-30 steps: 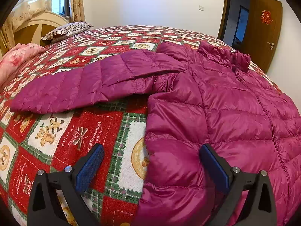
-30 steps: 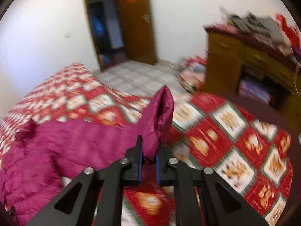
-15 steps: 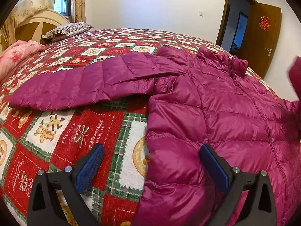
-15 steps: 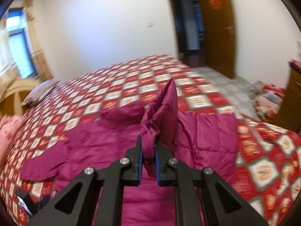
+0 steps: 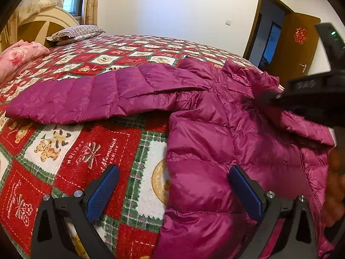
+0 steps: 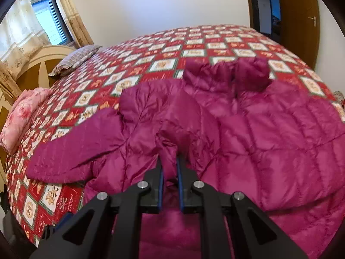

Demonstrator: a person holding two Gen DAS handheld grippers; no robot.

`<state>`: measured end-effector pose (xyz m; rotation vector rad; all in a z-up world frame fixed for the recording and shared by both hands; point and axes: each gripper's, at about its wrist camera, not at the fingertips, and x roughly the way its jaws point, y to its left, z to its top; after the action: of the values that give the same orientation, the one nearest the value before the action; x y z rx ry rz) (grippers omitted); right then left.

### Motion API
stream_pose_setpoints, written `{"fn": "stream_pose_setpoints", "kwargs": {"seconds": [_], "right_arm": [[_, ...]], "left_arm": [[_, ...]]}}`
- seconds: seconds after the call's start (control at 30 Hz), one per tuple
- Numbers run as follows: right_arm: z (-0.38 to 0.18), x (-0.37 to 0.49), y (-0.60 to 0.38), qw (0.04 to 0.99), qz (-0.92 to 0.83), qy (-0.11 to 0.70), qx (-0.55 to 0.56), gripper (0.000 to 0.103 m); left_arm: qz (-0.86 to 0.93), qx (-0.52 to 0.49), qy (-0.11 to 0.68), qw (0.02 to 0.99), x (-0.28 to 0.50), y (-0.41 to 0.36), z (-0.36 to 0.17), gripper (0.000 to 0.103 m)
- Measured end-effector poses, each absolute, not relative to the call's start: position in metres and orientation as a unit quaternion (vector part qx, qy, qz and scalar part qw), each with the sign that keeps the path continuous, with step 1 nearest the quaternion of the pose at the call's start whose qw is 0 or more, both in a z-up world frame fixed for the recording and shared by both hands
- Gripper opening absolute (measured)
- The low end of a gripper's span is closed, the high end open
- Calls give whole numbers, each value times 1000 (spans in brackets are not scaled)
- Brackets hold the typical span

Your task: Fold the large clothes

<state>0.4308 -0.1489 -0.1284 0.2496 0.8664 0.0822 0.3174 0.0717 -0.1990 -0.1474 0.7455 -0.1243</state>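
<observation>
A magenta quilted down jacket [image 5: 215, 129] lies front up on the bed, its left sleeve [image 5: 90, 95] stretched out to the left. My left gripper [image 5: 172, 185] is open and empty, low over the jacket's lower left edge. My right gripper [image 6: 169, 168] is shut on the cuff of the right sleeve [image 6: 168, 149], holding it over the jacket's chest [image 6: 269, 133]. The right gripper also shows in the left wrist view [image 5: 310, 95], at the right above the folded sleeve.
The bed has a red, green and white patchwork cover [image 5: 86, 151]. A striped pillow [image 5: 75, 33] and a pink quilt [image 5: 19, 54] lie by the headboard. An open wooden door [image 5: 299, 45] stands at the far right.
My right gripper has swung the right sleeve from beyond the bed's edge across the jacket's chest and lowered it. My left gripper has barely moved.
</observation>
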Motion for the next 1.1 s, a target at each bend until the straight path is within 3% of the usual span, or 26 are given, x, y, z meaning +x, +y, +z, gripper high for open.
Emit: {"fn": "stream_pose_setpoints", "kwargs": {"seconds": [0.2,0.27,0.3,0.4,0.43,0.6,0.67,0.7,0.77,0.93,1.1], "right_arm": [[-141,436,-131,890,77,432,122,14],[-146,439,-123,887,94,436,119,20],[-147,439,-122,886,99,437,122,26],[-142,435,-125,876,138,433,160,58],[-137,432,-126,877,144,426,169,59],[-83,389,-168,915,121,346,169,58],[-72,372,-199,931,64,324,154,53],[-69,365,-217,937,30,316,147,44],[-68,352,-249,939,-25,311,145,41],[-98,334,-333,915,-128,336,181,35],[-156,343,-355,875,-117,395,253,31]], "left_arm": [[-60,-70,361,928,316,71,-200,102],[-60,-70,360,928,315,71,-200,102],[-60,-70,360,929,315,71,-200,102],[-58,-66,362,928,315,71,-200,102],[-57,-65,363,928,315,70,-200,102],[-48,-49,377,924,319,66,-199,102],[-42,-40,385,921,321,63,-199,102],[-39,-31,394,918,323,61,-197,102],[-37,-17,408,912,326,57,-193,102],[-54,-19,407,911,332,43,-159,102],[-54,-15,377,925,362,12,-128,102]]}}
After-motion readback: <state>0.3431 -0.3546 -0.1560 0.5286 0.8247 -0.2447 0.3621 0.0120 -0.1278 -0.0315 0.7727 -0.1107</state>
